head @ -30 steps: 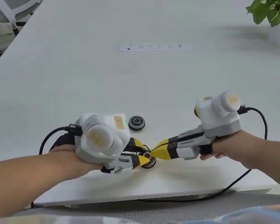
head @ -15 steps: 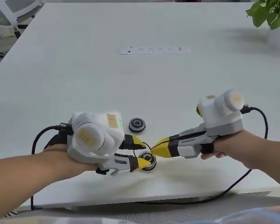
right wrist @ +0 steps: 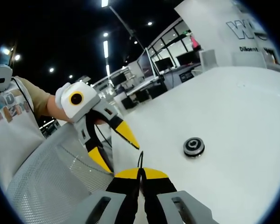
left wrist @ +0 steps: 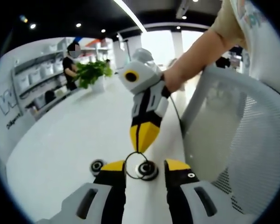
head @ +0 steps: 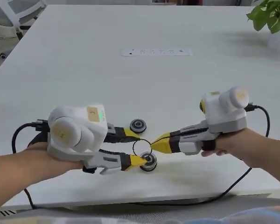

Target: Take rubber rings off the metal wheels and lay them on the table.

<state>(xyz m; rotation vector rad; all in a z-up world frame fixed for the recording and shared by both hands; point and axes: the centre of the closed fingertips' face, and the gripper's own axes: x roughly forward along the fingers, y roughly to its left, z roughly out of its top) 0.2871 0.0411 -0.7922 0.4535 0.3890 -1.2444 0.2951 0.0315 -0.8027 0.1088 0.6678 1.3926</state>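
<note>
Judging by how things lie, the job is barely under way: I can see nothing laid down on the bench (head: 84,70) yet. One rubber ring (head: 134,147) hangs just above the near wheel (head: 149,162), with the right hand-held gripper (head: 155,145) clenched on its edge. Whether its lower edge is clear of that wheel I cannot tell. The left hand-held gripper (head: 136,147) is released, its jaws spread either side of the near wheel. Just beyond the near wheel a second wheel (head: 138,125) sits untouched, its dark band seemingly on. The held ring is a thin black loop, open and round, probably stretchy.
</note>
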